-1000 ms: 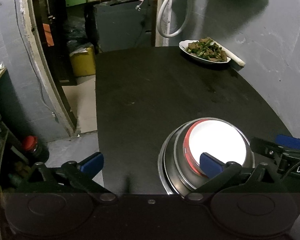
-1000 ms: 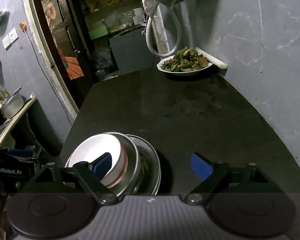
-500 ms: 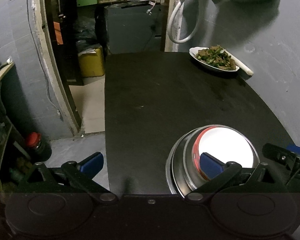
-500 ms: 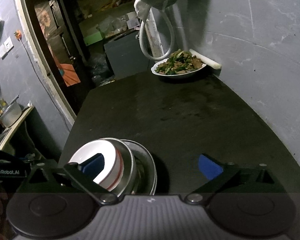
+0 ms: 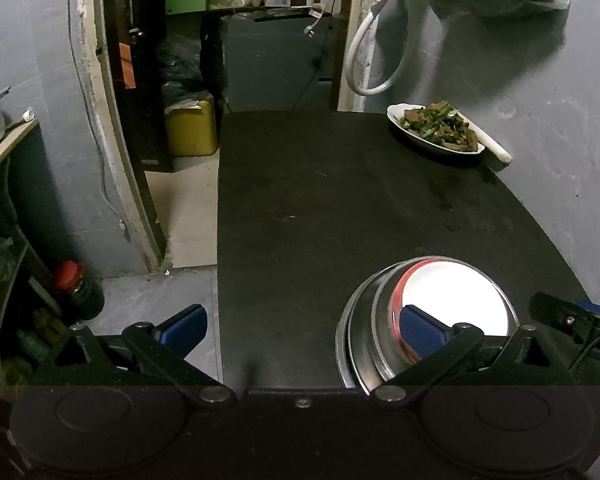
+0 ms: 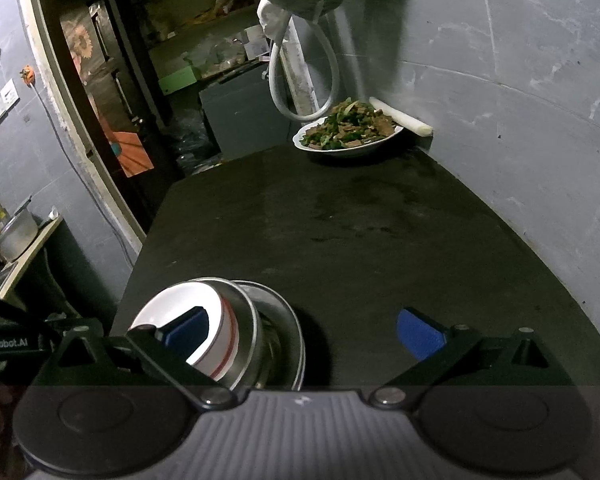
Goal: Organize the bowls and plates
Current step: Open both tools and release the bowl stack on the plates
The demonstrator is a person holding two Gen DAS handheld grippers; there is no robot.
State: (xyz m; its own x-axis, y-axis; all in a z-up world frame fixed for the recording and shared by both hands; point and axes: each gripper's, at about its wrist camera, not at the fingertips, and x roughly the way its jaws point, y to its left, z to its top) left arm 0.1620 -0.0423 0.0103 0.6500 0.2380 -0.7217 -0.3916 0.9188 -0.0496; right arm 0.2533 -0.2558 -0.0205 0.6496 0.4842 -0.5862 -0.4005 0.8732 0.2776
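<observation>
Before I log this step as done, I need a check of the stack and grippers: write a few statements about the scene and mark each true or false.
1. The white bowl with a red band sits nested in the steel bowl. True.
2. The white plate of stir-fried greens and meat stands on the stack. False: it stands apart at the far end of the black table, by the wall.
3. The right gripper is open. True.
4. The left gripper clamps the steel bowl's rim. False: its jaws stand wide, gripping nothing.
</observation>
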